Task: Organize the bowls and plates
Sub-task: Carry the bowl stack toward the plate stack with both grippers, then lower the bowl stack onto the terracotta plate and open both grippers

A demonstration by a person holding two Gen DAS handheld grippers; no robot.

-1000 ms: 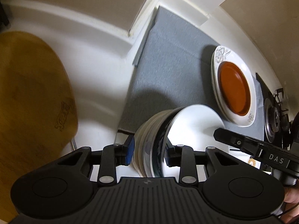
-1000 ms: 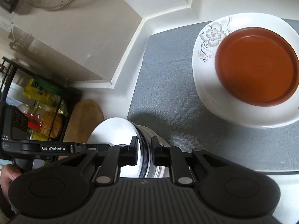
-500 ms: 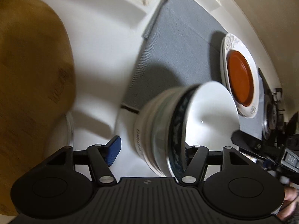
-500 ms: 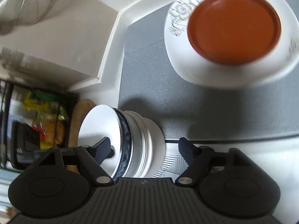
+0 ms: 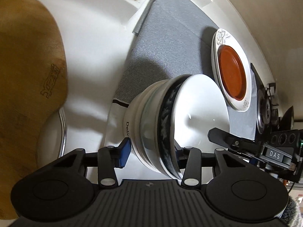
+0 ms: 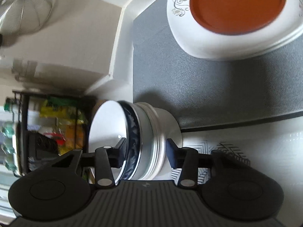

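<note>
A stack of nested bowls (image 5: 157, 124), white with a blue-patterned one on top, stands at the near edge of the grey mat (image 5: 170, 43). It also shows in the right wrist view (image 6: 140, 138). My left gripper (image 5: 151, 155) is open, its fingers set either side of the stack's rim. My right gripper (image 6: 145, 151) is open too, one finger inside the top bowl, one outside the stack. An orange plate (image 5: 232, 71) lies on a white floral plate (image 5: 219, 37) at the mat's far right; both show in the right wrist view (image 6: 236, 5).
A wooden cutting board (image 5: 28, 71) fills the left. A glass lid (image 5: 56, 132) lies below it. A gas burner (image 5: 265, 107) is at the right. A metal strainer (image 6: 24, 13) hangs on the wall, and a rack with food packets (image 6: 62, 124) stands at the left.
Both grippers were shut on the bowl stack's rim a second ago, then opened wide. Now their fingers have narrowed somewhat around the stack, which stays at the mat's edge.
</note>
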